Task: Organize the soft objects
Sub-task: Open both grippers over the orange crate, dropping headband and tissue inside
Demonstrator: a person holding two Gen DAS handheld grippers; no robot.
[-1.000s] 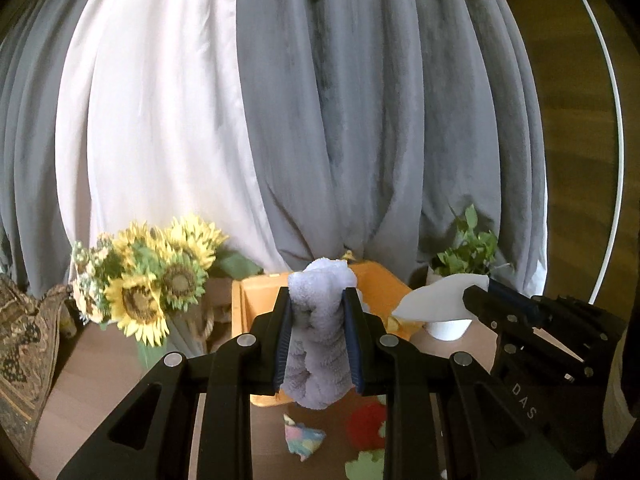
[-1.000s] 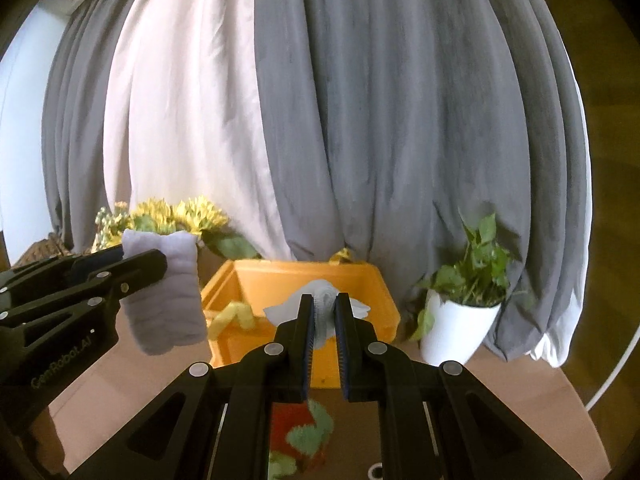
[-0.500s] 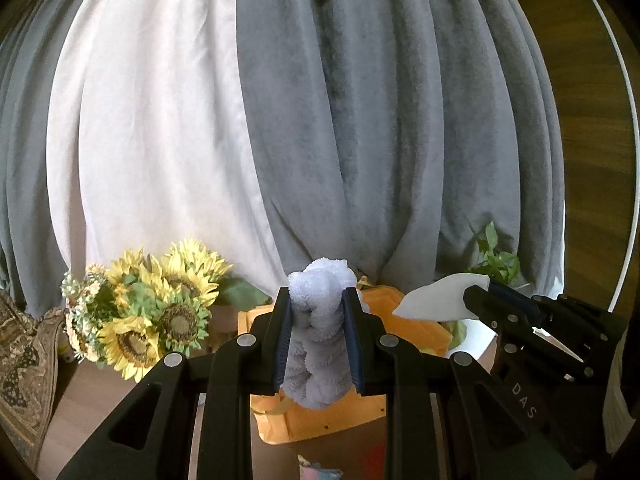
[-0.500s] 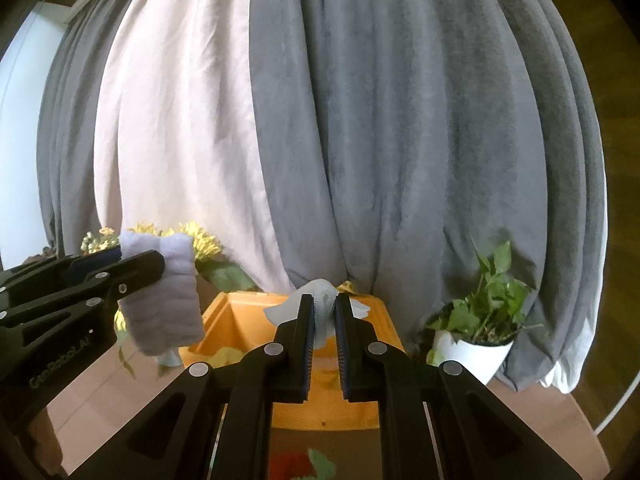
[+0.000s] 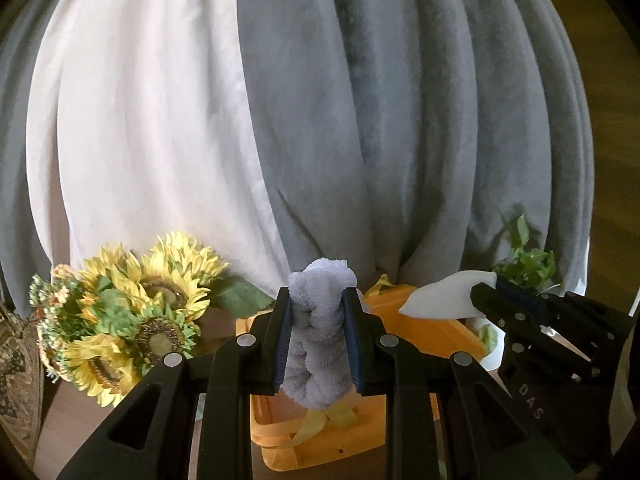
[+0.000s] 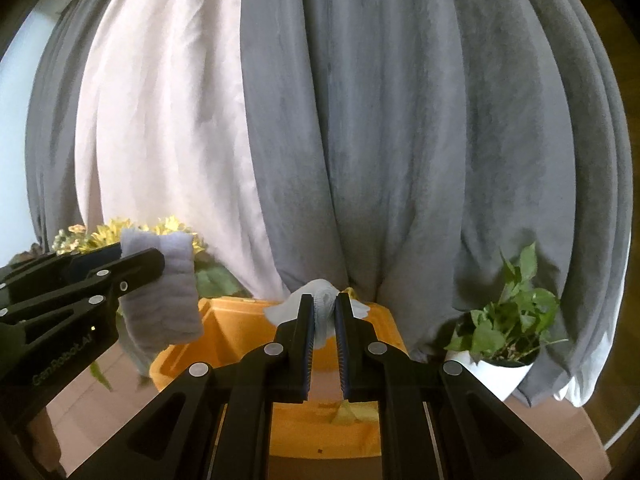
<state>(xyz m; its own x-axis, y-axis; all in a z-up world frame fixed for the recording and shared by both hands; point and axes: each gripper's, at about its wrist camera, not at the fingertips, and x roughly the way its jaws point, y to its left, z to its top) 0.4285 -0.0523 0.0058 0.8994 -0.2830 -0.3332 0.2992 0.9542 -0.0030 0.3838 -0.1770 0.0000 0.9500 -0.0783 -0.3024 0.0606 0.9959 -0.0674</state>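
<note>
Grey curtains [image 6: 400,140] and a white curtain [image 5: 140,120] fill the far background from top to table level. An orange bin [image 6: 224,332] stands on the brown table [image 6: 552,412] near the curtains, directly ahead of both grippers; yellow fabric [image 5: 320,420] lies inside it. A bunch of sunflowers [image 5: 132,320] stands to the left of the bin, and a green plant in a white pot [image 6: 508,340] stands to the right of it, both near the curtain line. The left gripper [image 5: 318,340] is clamped on a fluffy grey towel [image 5: 318,320]; the folded towel fills the gap between the blue pads, bulges above the fingertips and hangs below them, in the air at the near left part of the bin. In the right wrist view the same towel [image 6: 160,288] hangs at the bin's left wall. The right gripper [image 6: 323,328] is clamped on a thin white cloth [image 6: 316,296]; its jaws stand almost together, with the cloth pinched between the pads and bunched out beyond the tips, held above the bin. In the left wrist view the cloth [image 5: 444,296] projects leftward from the right gripper's tips, just right of the towel and not touching it.
</note>
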